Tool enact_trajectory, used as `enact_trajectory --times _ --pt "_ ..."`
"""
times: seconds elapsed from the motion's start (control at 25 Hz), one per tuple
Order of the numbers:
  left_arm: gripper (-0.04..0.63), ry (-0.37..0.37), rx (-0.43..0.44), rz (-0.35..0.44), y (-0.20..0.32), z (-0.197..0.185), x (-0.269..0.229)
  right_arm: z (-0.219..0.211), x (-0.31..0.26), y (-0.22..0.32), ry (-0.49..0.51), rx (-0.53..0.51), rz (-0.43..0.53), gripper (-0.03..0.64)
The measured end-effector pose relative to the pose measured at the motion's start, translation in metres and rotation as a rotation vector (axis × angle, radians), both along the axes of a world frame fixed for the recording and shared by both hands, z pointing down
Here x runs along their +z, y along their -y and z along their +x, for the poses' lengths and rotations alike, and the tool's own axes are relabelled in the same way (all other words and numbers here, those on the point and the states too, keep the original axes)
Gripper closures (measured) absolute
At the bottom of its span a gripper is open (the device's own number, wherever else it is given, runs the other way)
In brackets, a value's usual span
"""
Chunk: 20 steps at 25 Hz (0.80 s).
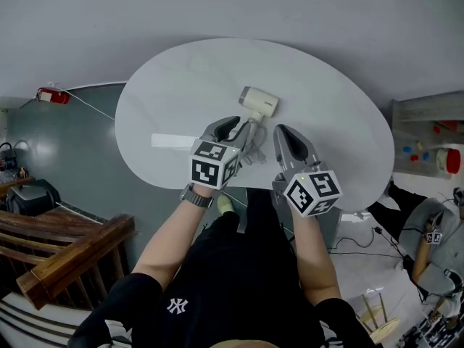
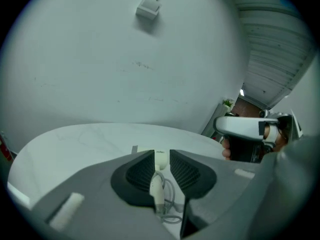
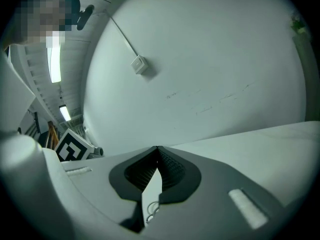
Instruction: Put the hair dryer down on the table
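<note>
Gripping the hair dryer (image 1: 259,101) by its white handle with the left gripper (image 1: 235,130). In the left gripper view, handle (image 2: 159,160) pinched between the two dark ribbed pads of that gripper (image 2: 161,156), jaws a narrow slot apart around it. Dryer head pointing away from the person, over the middle of the white oval table (image 1: 174,85). Resting on the tabletop or just above it: cannot tell from the head view. Grey cable (image 2: 167,204) looped under the left jaws, trailing toward the near table edge (also visible as loose coils (image 1: 254,154) between the two grippers).

Right gripper (image 1: 284,133) just right of the left one, near it, not touching the dryer. In the right gripper view, jaws (image 3: 157,150) pressed together at the tips, nothing between them, only a sliver of table and a bit of cable (image 3: 150,211) showing below. Marker cube (image 3: 70,145) of the left gripper at the left edge there.
</note>
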<state>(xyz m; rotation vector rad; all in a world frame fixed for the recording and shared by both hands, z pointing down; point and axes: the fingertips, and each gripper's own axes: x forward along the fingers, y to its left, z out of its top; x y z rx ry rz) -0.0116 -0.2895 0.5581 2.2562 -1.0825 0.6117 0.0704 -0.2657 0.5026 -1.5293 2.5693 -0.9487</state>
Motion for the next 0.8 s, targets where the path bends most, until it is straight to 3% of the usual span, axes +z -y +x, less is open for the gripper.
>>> enact_trajectory --times 0.16,0.32,0.8 --pt "0.549 -0.013 -0.011 0.069 -0.012 -0.014 -0.031 -0.014 -0.019 -0.014 -0.022 0.007 0.021 0.594" --pt "0.584 -0.073 -0.019 0.101 -0.03 -0.029 -0.061 -0.03 -0.04 -0.032 -0.046 0.002 0.056 0.594" --pt "0.594 -0.233 0.007 0.262 -0.079 -0.046 -0.163 -0.049 -0.105 -0.072 -0.112 0.043 0.172 0.595"
